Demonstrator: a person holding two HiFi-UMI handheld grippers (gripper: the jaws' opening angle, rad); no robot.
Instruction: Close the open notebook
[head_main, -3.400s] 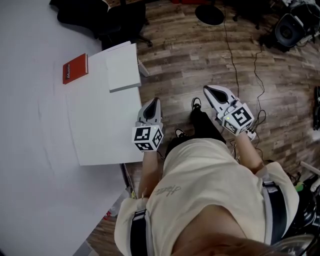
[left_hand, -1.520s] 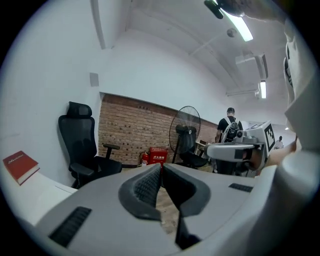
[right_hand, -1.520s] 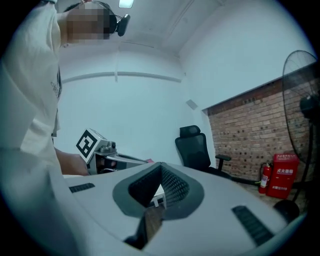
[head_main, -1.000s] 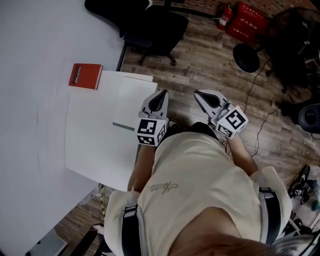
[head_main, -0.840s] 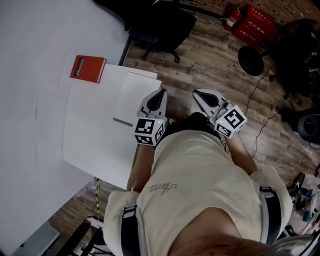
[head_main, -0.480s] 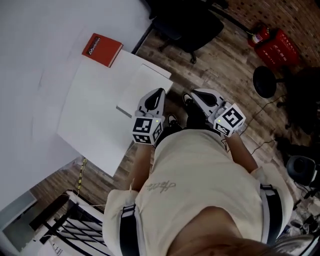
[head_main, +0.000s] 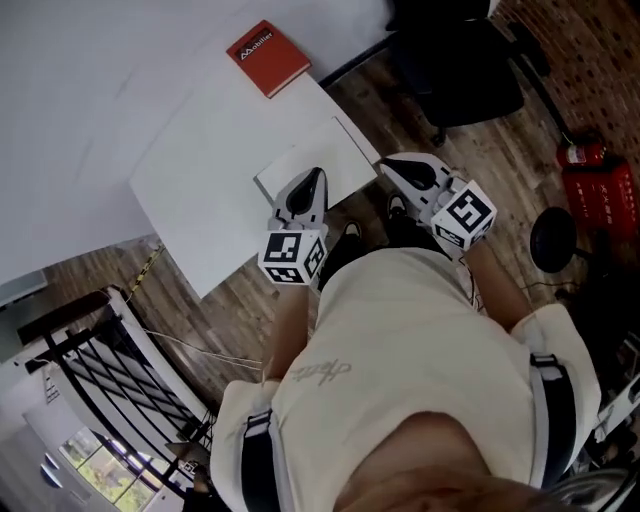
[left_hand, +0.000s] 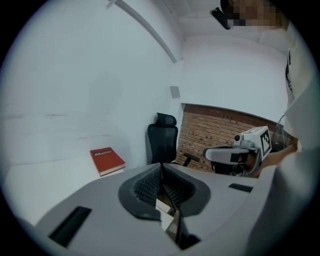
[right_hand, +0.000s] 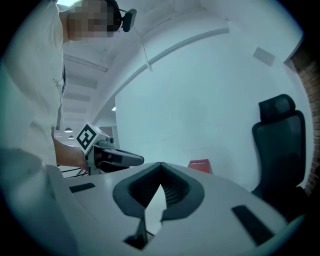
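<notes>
The red notebook lies flat on the white table, shut, cover up, with white print along one edge. It sits at the far corner of a big white board laid on the table, and it touches or just overlaps that corner. A smaller white sheet lies on the near right part of the board, well apart from the notebook.

The person stands at the near edge in a cream shirt, a gripper in each hand. The left gripper is clenched: its dark ribbed pads meet at the tip with nothing between them. From above it shows over the near edge of the smaller sheet and points toward the far side, where the notebook is. The right gripper is just to its right, off the board's near right corner and over the wooden floor. Its claw is clenched too and empty. Neither gripper is near the notebook.

A black office chair stands on the floor at the far right of the table. A red fire extinguisher lies further right. At the near left is a black metal rack.
</notes>
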